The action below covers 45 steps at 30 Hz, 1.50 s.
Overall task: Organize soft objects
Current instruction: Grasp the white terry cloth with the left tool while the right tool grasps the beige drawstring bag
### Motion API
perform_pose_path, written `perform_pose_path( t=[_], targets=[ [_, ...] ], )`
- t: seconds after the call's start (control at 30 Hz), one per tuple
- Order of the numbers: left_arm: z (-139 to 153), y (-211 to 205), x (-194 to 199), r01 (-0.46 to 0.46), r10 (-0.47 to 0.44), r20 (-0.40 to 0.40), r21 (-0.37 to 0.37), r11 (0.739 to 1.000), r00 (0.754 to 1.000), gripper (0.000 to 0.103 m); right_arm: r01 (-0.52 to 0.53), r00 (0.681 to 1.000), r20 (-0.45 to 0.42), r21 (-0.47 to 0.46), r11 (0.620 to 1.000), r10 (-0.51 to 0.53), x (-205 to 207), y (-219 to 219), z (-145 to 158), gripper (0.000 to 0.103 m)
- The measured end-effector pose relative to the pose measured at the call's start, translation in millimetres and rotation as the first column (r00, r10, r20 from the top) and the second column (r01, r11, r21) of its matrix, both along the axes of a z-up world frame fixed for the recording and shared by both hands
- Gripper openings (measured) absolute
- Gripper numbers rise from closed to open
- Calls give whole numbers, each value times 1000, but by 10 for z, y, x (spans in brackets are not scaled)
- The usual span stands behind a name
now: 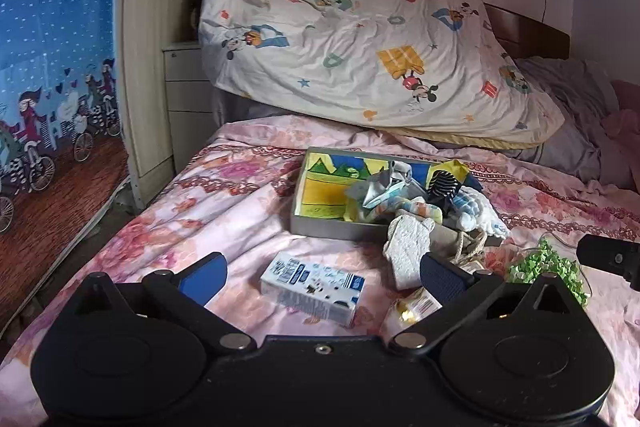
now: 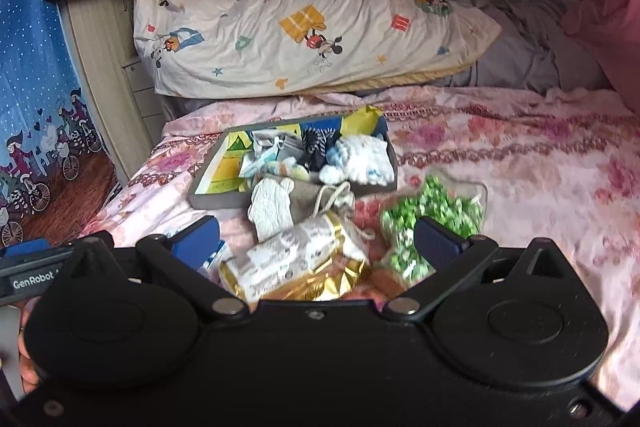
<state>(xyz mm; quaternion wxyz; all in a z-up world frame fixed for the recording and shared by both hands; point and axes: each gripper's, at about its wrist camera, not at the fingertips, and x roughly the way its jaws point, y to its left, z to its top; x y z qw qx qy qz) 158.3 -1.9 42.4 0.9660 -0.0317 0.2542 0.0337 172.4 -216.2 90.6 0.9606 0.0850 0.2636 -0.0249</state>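
A grey box with a colourful lining sits on the pink floral bed and holds several soft items, among them a white fluffy cloth and a striped sock. A white textured cloth hangs over its near edge. A blue-white carton lies between the open fingers of my left gripper. My right gripper is open over a gold-white packet, with a green leafy bundle beside its right finger.
A Mickey Mouse quilt is heaped at the head of the bed. Grey and pink bedding lies at the right. A white drawer unit and a blue printed curtain stand left of the bed.
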Motion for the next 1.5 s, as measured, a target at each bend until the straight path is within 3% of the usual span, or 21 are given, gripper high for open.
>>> perform_pose_path(
  t=[0.47,0.67,1.07,1.3,1.5],
  targets=[
    [-198,-156,615,46,-47,19,54,997,999,102,12,1000,-7,-41,999,-13,527,-98,25,102],
    [-353,-77,654,33,-34,62,32,999,997,102,-13,1000,-25,-77,997,12,759,-89,-52,102],
    [-573,137,817,-27,27,5,-33,999,1000,102,-87,996,-23,-209,974,84,1394,263,-257,102],
    [-647,181,923,-27,27,0,-65,997,1000,102,-82,996,27,-160,984,87,1621,193,-542,102],
    [-665,84,1025,25,-25,-7,-54,998,1000,102,-72,997,3,-131,989,73,1703,-23,-814,102]
  ],
)
